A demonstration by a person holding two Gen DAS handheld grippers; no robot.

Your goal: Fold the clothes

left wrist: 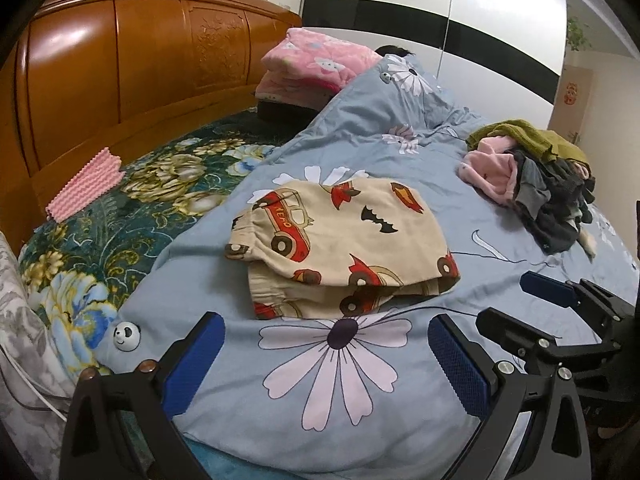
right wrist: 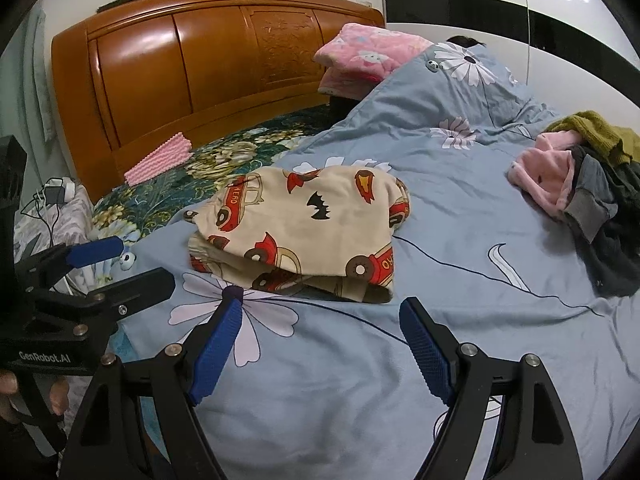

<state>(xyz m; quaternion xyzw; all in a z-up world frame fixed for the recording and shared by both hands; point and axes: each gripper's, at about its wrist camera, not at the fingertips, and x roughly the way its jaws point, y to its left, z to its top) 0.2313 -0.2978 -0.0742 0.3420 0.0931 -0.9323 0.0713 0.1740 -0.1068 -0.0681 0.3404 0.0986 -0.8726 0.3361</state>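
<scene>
A folded beige garment with red car prints [left wrist: 340, 244] lies on the blue flowered duvet [left wrist: 400, 152], also in the right wrist view [right wrist: 304, 232]. My left gripper [left wrist: 324, 340] is open and empty, hovering just in front of the garment without touching it. My right gripper [right wrist: 320, 324] is open and empty, also just short of the garment's near edge. A pile of unfolded clothes [left wrist: 536, 184], pink, olive and dark grey, lies on the duvet to the right and also shows in the right wrist view [right wrist: 580, 184].
A wooden headboard [left wrist: 132, 60] stands at the back left. A folded pink quilt [left wrist: 312, 64] sits near it. A pink ridged cloth [left wrist: 84, 184] lies on the dark floral sheet [left wrist: 120, 216]. A charger and cables [right wrist: 54, 196] lie left of the bed.
</scene>
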